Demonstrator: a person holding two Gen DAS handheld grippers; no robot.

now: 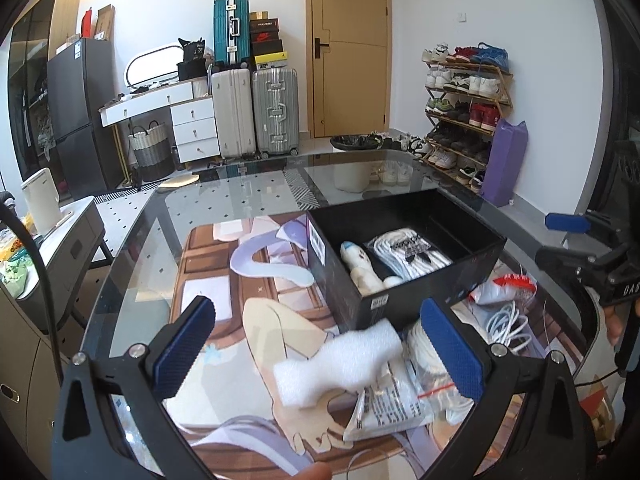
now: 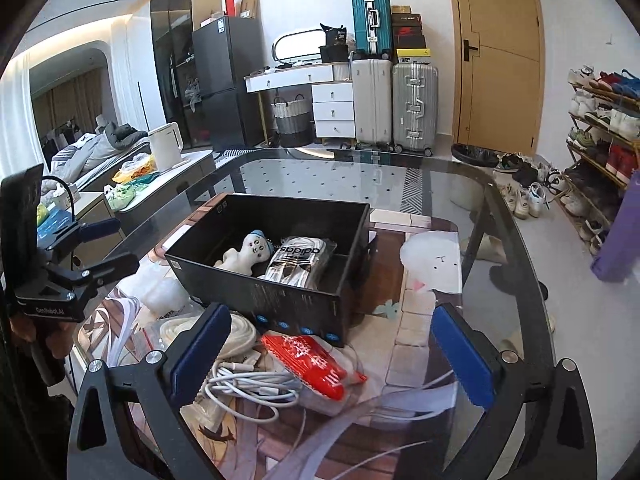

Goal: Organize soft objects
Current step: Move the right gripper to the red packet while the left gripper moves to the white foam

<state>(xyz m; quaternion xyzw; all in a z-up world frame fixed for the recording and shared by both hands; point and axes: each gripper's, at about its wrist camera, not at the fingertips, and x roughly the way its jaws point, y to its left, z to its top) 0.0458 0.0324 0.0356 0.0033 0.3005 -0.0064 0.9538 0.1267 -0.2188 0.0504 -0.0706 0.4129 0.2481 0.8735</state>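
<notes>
- One black box on the glass table — holds two things: white plush doll, bagged socks.
- Outside, beside the box: one foam piece, one red packet, one cable bundle.
- Left gripper and right gripper: both spread wide, gripping nothing (foam lies loose between left jaws).

The black box is sitting mid-frame in the right wrist view, its walls blocking level approaches while its open top is staying reachable. Cables and a red packet are crowding the lower centre; bare glass table is lying free at right.
</notes>
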